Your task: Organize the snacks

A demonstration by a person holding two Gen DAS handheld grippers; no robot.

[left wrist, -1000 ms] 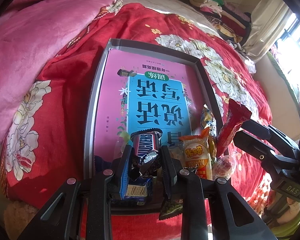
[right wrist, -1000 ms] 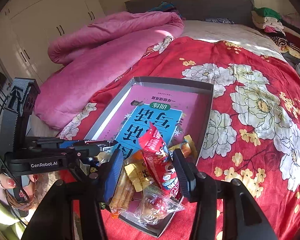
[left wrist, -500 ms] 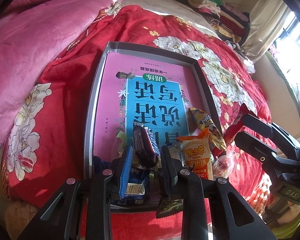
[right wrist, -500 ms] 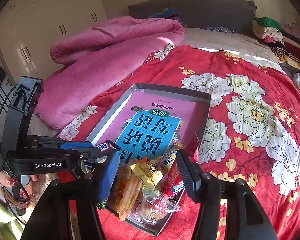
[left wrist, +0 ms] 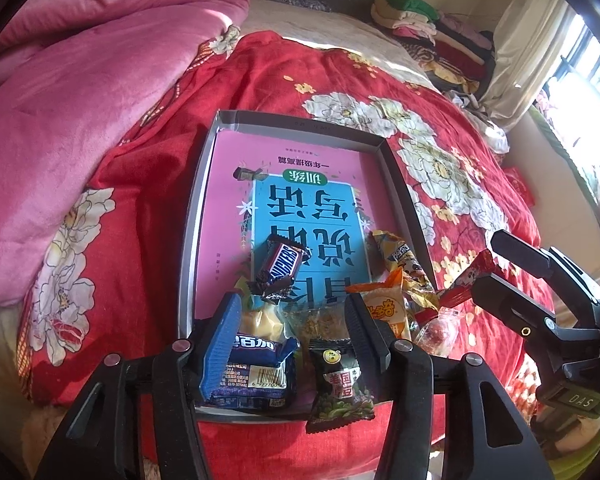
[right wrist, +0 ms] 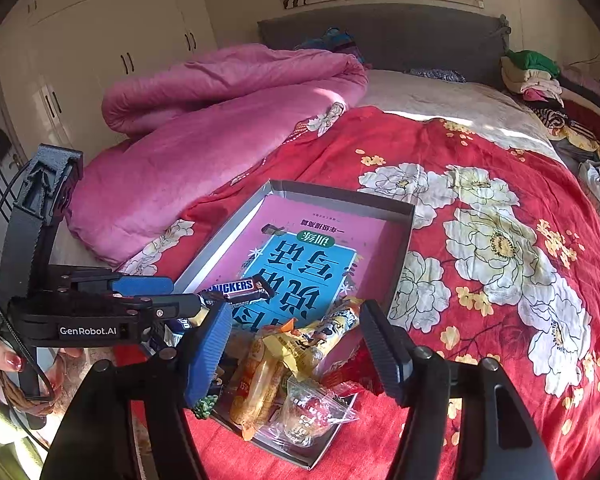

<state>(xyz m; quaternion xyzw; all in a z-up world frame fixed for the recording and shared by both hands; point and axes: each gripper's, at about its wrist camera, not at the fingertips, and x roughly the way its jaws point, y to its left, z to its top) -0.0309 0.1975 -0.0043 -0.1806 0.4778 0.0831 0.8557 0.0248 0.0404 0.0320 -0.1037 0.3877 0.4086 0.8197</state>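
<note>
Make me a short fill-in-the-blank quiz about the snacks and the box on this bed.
1. The Snickers bar lies on a ____ and blue book inside the box.
2. The box sits on a ____ floral bedspread.
3. Both the left gripper and the right gripper hold ____.

Answers: pink; red; nothing

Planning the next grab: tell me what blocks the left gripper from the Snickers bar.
Nothing visible does. The Snickers bar lies loose on the book cover just ahead of the open left gripper, whose jaws have just opened; other snacks lie beside and below it.
</note>
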